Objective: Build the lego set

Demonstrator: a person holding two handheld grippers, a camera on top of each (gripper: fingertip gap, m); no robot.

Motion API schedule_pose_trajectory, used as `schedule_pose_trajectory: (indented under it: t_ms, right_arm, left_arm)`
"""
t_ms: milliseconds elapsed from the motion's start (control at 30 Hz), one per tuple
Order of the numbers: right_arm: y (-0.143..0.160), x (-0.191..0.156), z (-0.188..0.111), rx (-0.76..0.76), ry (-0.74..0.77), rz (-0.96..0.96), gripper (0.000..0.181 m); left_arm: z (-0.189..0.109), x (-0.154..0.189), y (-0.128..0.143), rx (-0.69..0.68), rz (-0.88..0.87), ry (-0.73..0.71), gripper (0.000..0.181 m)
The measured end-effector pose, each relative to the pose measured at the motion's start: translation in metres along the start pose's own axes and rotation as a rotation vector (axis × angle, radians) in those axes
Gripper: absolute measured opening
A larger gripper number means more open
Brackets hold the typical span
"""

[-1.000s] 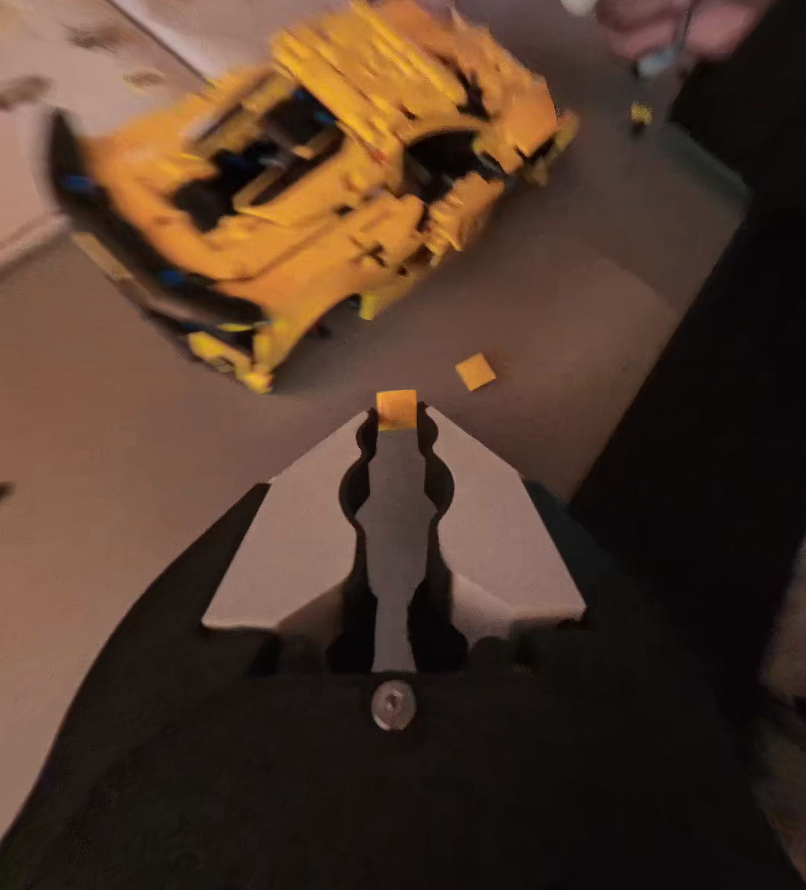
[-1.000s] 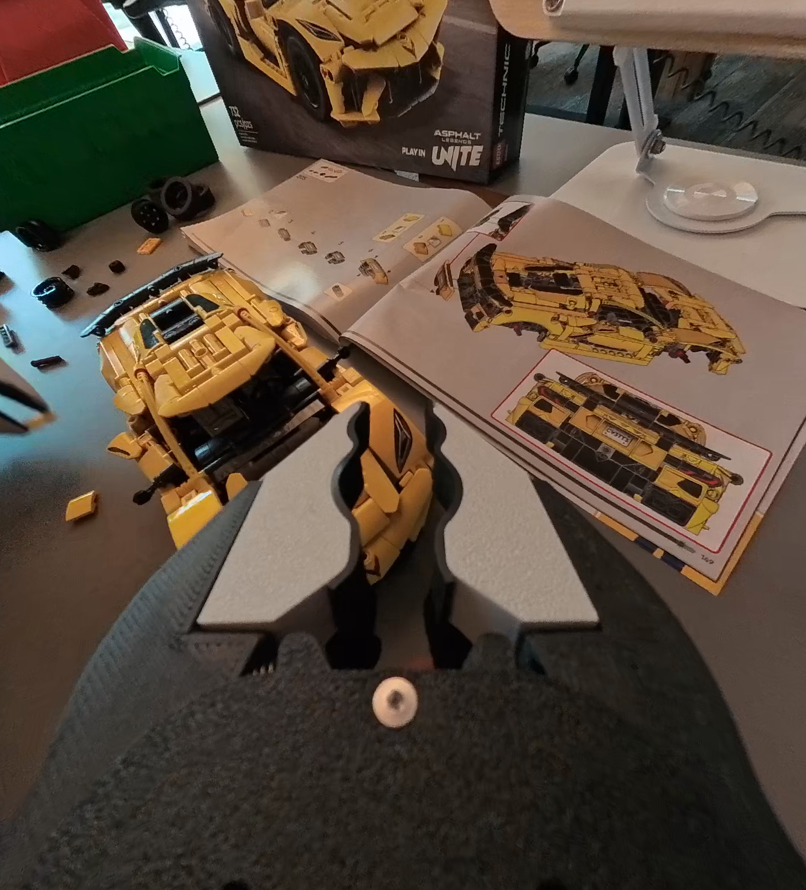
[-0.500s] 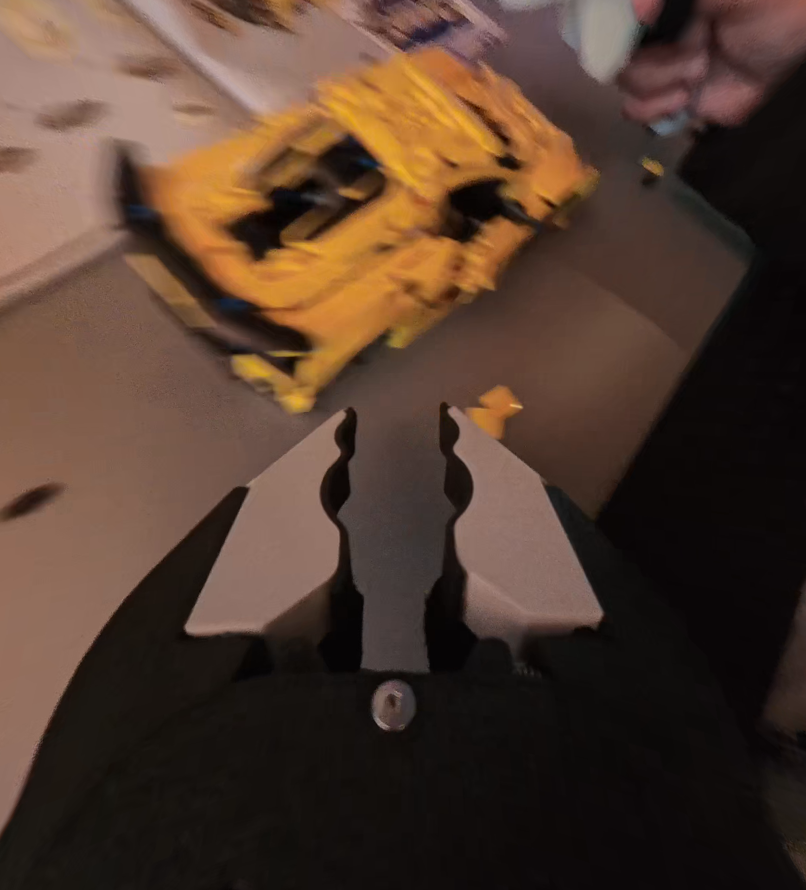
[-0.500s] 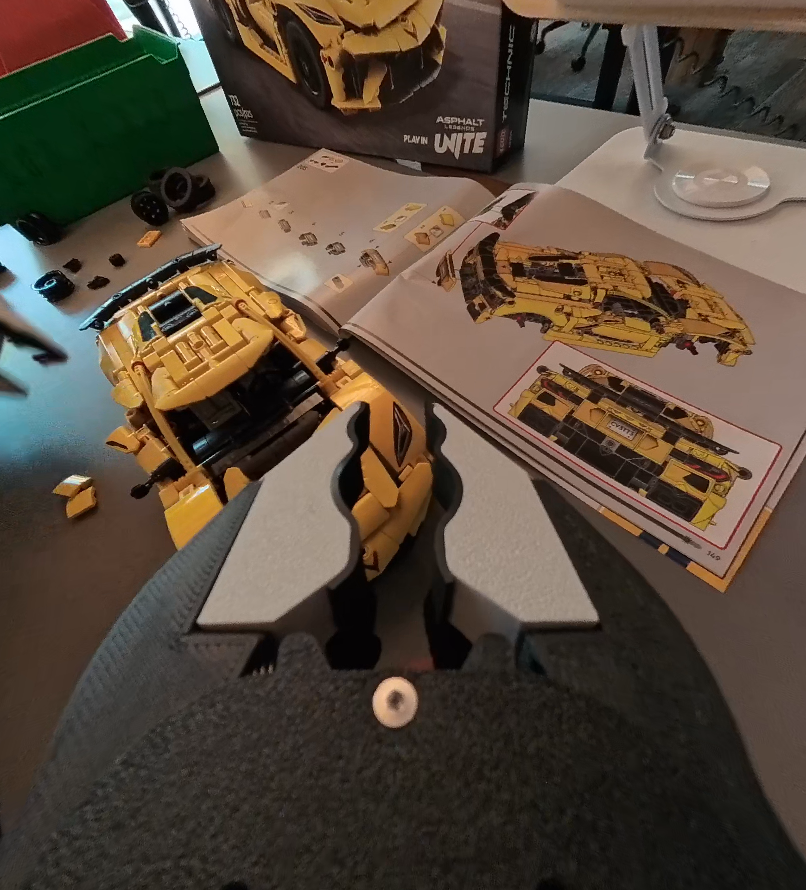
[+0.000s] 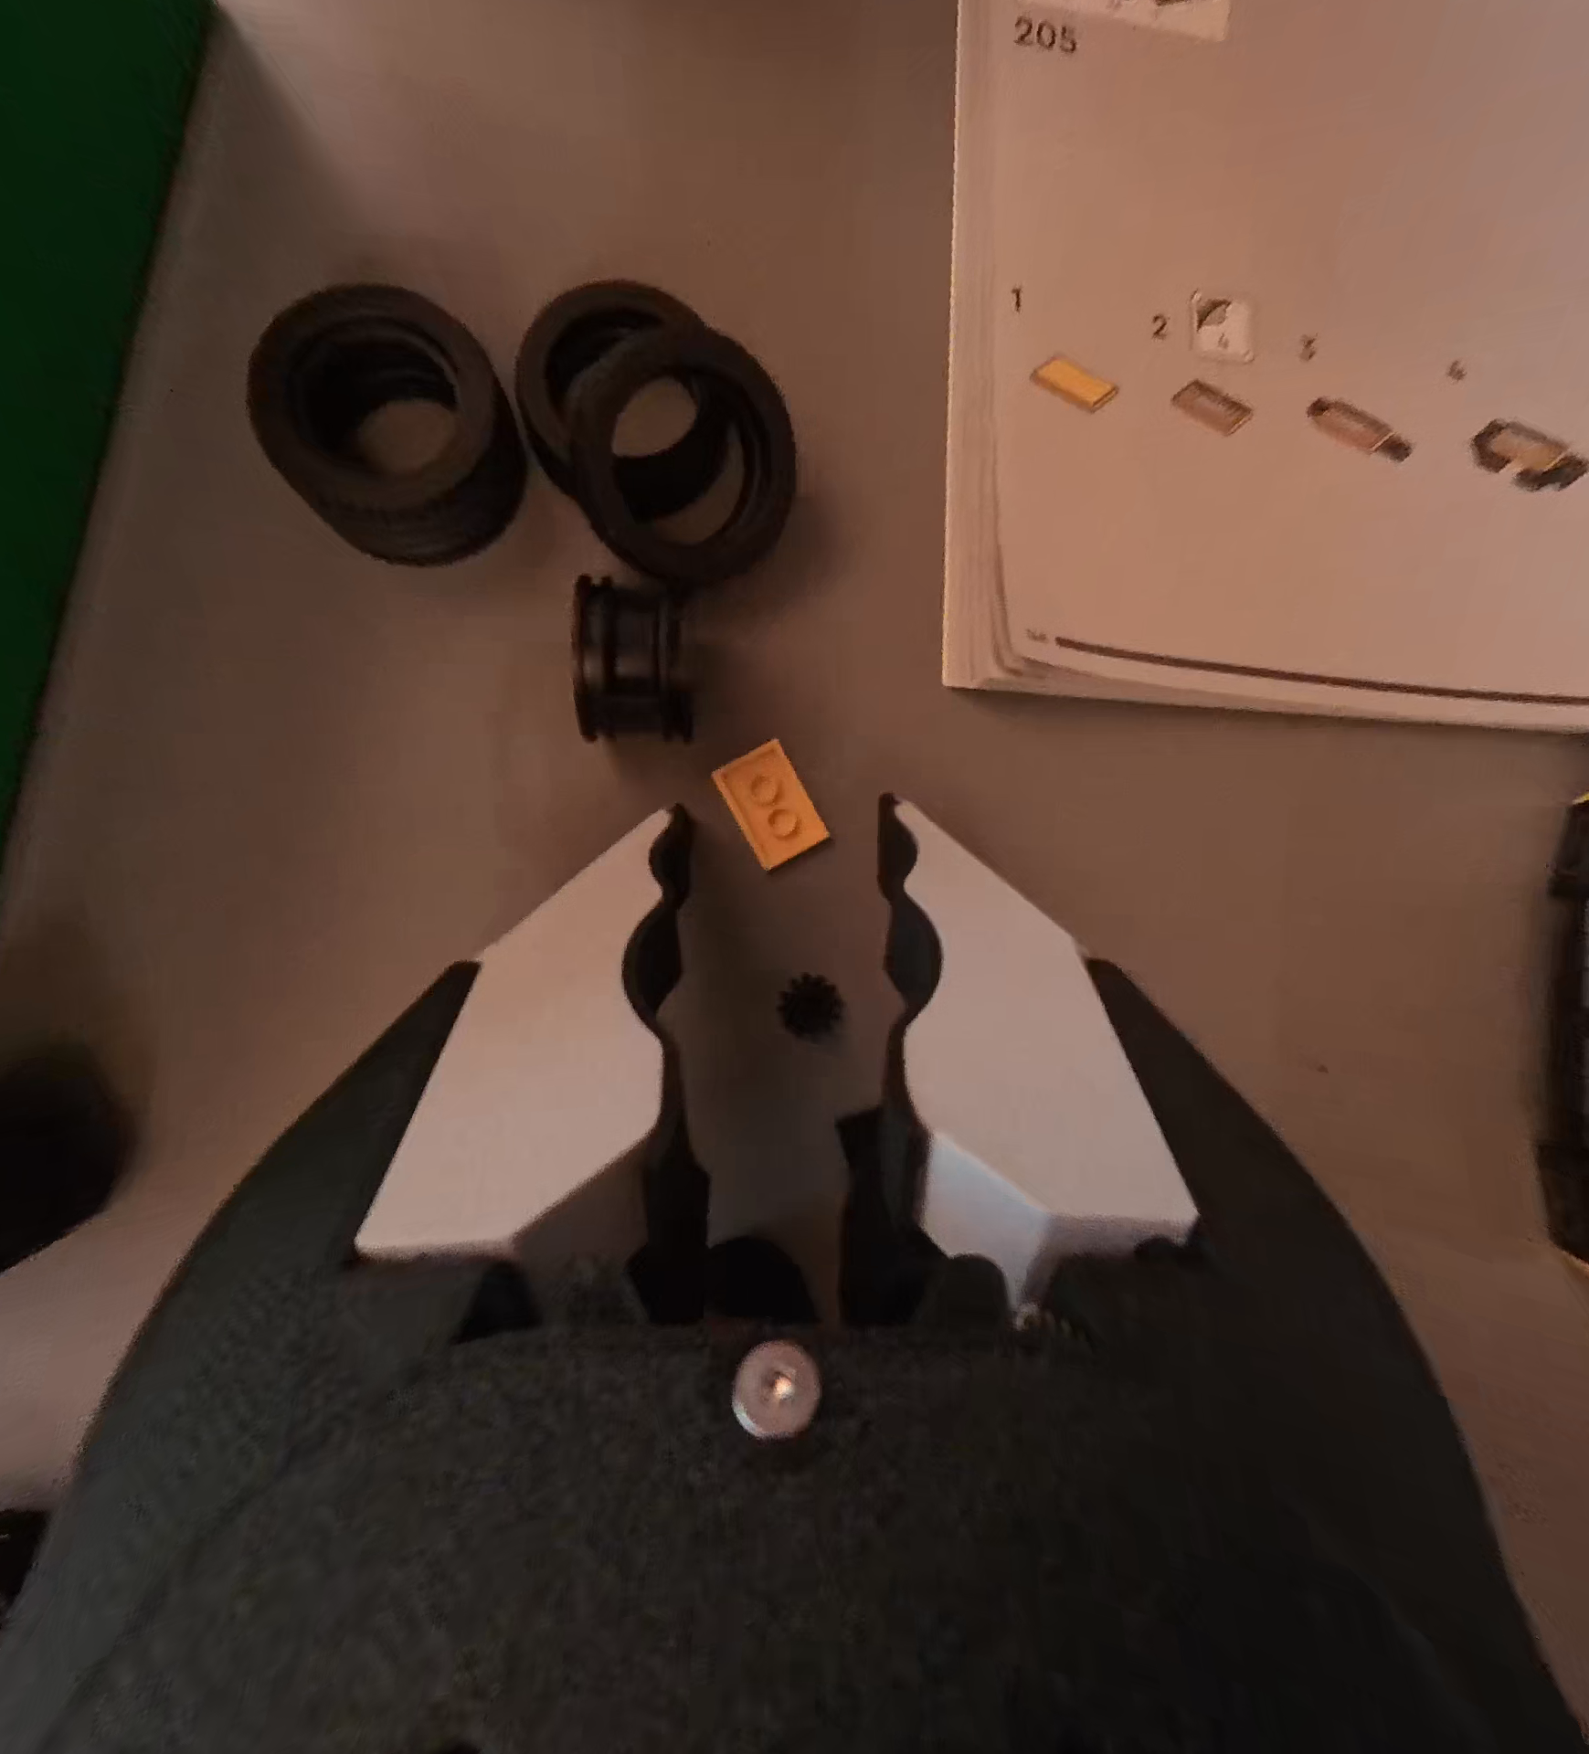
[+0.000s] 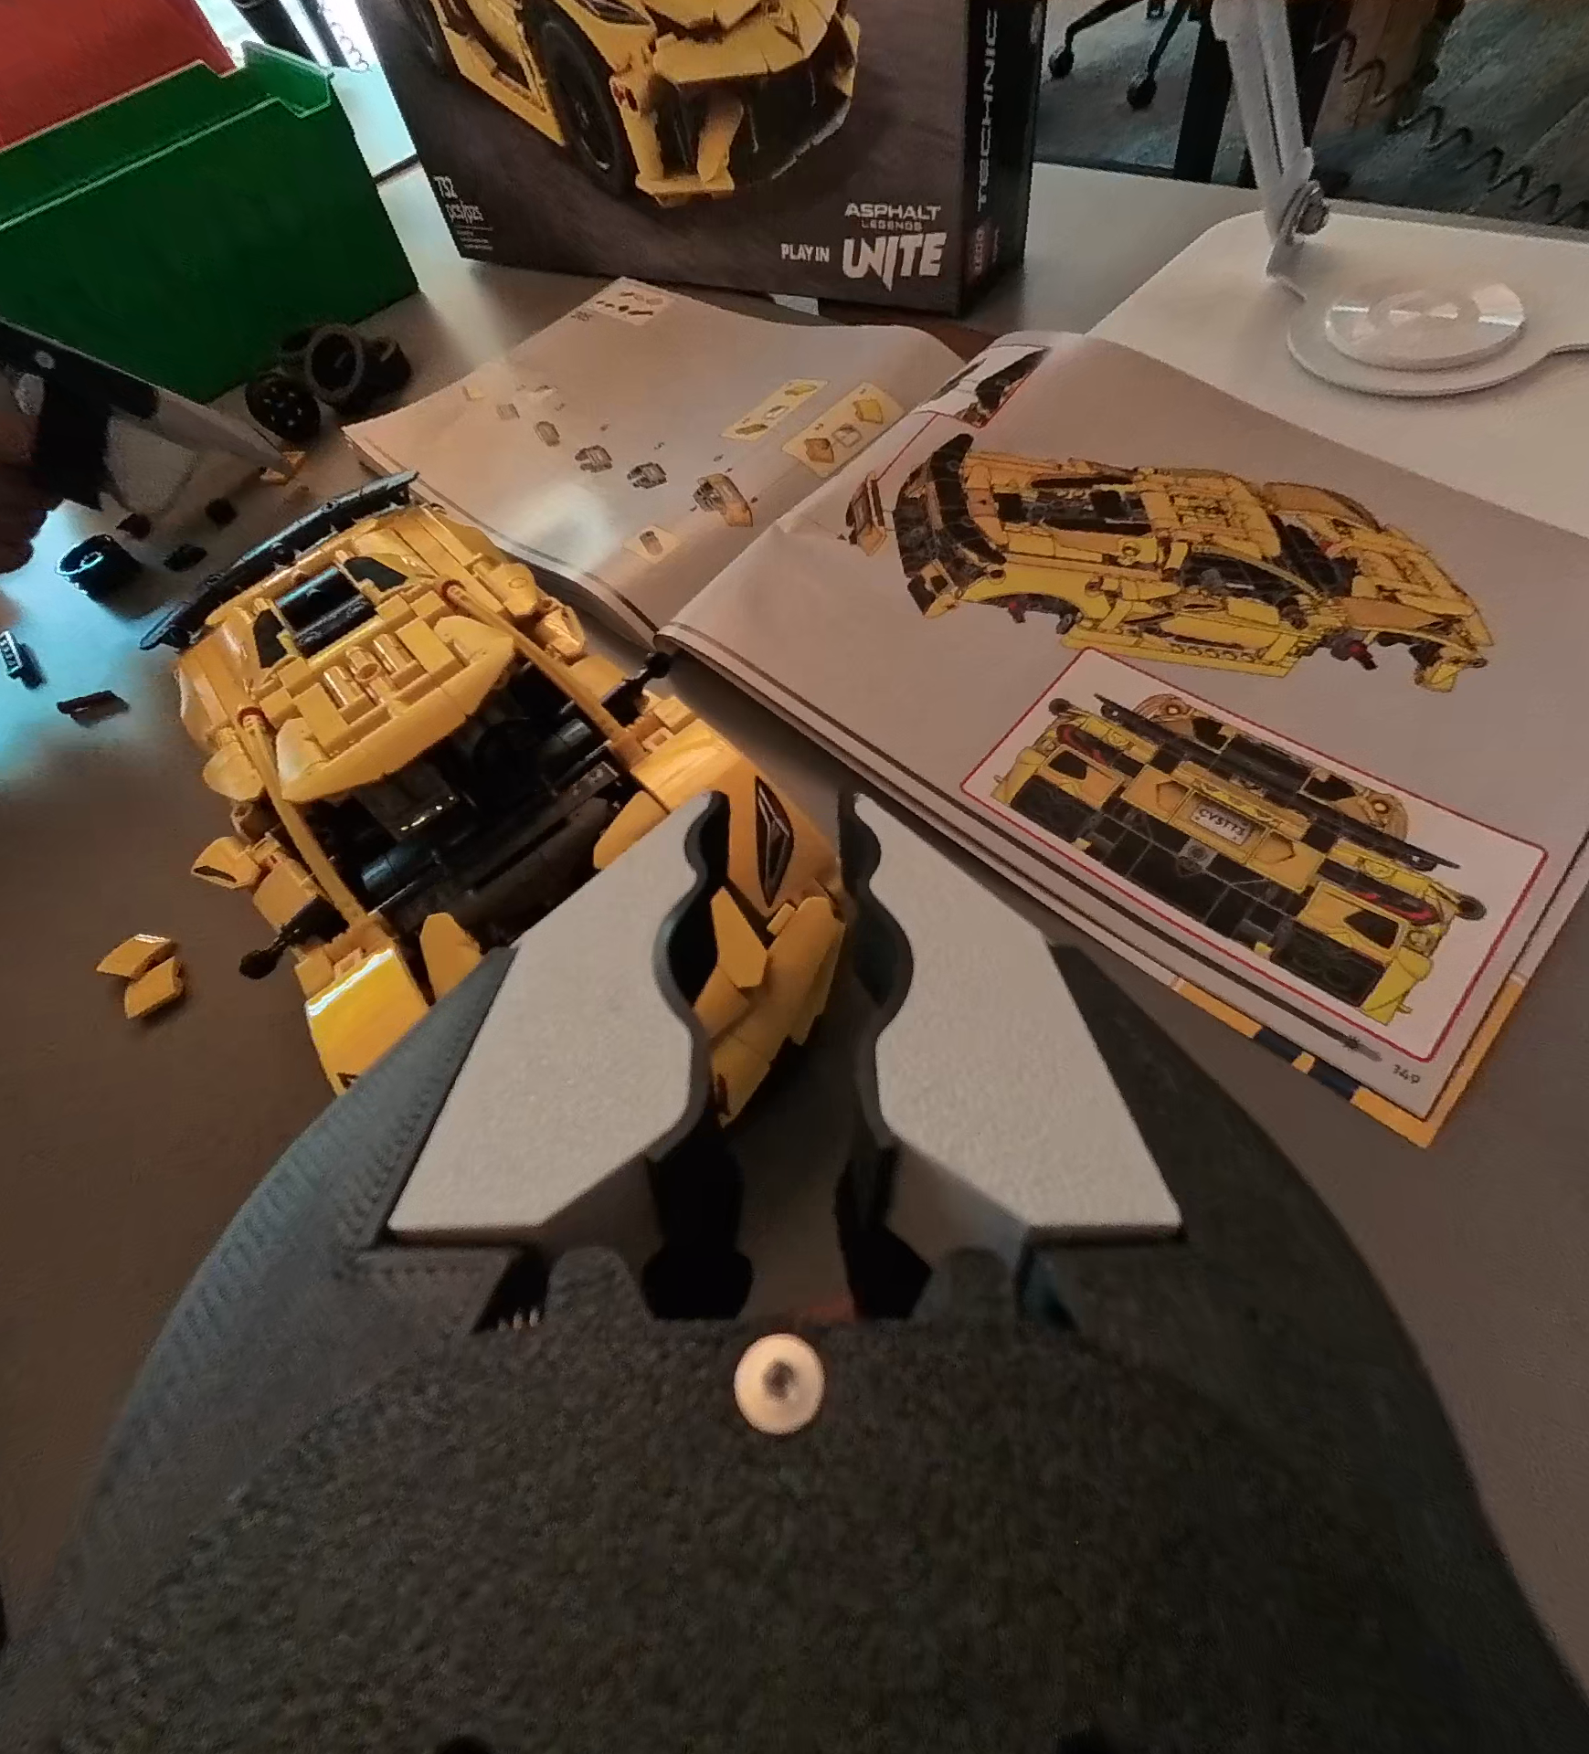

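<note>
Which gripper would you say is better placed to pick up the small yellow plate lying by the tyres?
The left gripper, probably: it is open with the yellow plate right between its fingertips. The right gripper is over the car's front end.

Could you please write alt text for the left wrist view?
The open left gripper hovers over a grey table, its fingertips flanking a small yellow plate. Beyond lie black tyres, a black wheel hub and an open instruction booklet.
</note>
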State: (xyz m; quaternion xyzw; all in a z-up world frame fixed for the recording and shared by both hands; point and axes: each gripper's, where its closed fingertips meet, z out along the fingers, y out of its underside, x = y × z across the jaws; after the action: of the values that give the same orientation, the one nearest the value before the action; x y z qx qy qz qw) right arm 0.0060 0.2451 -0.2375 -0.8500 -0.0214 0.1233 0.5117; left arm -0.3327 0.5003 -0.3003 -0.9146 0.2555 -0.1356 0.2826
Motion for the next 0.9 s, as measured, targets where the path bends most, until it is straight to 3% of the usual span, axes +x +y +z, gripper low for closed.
schedule_pose_trajectory:
  t_ms: [67,267,333,400,467,567,633,700,900]
  right_arm:
    - [0.001,-0.001,0.001,-0.007,-0.006,-0.003,0.023]
    - [0.003,-0.001,0.003,-0.016,-0.010,-0.001,0.023]
    - [0.002,-0.001,0.002,-0.012,-0.009,-0.001,0.023]
    - [0.002,0.000,0.002,-0.009,-0.009,0.004,0.023]
    - [0.002,0.000,0.002,-0.008,-0.010,0.008,0.023]
    - [0.001,-0.001,0.002,-0.008,-0.011,0.001,0.023]
    - [0.000,-0.001,0.001,-0.003,-0.010,-0.001,0.022]
    - [-0.001,-0.001,-0.001,0.003,-0.006,-0.001,0.022]
    - [-0.006,-0.004,-0.004,0.019,-0.015,-0.006,0.023]
  left_arm:
    - [0.002,-0.002,0.000,0.012,0.046,-0.044,0.018]
    - [0.000,0.002,-0.003,0.030,0.160,-0.045,0.017]
    - [-0.017,0.020,-0.011,0.086,0.220,0.030,0.017]
    - [-0.046,0.062,-0.012,0.150,0.350,0.185,0.017]
    - [-0.076,0.122,0.015,0.127,0.528,0.426,0.017]
    - [-0.109,0.195,0.090,0.007,0.741,0.731,0.017]
    - [-0.105,0.212,0.129,-0.078,0.830,0.744,0.017]
    - [-0.096,0.215,0.151,-0.136,0.866,0.712,0.017]
    - [-0.091,0.230,0.164,-0.096,0.858,0.686,0.017]
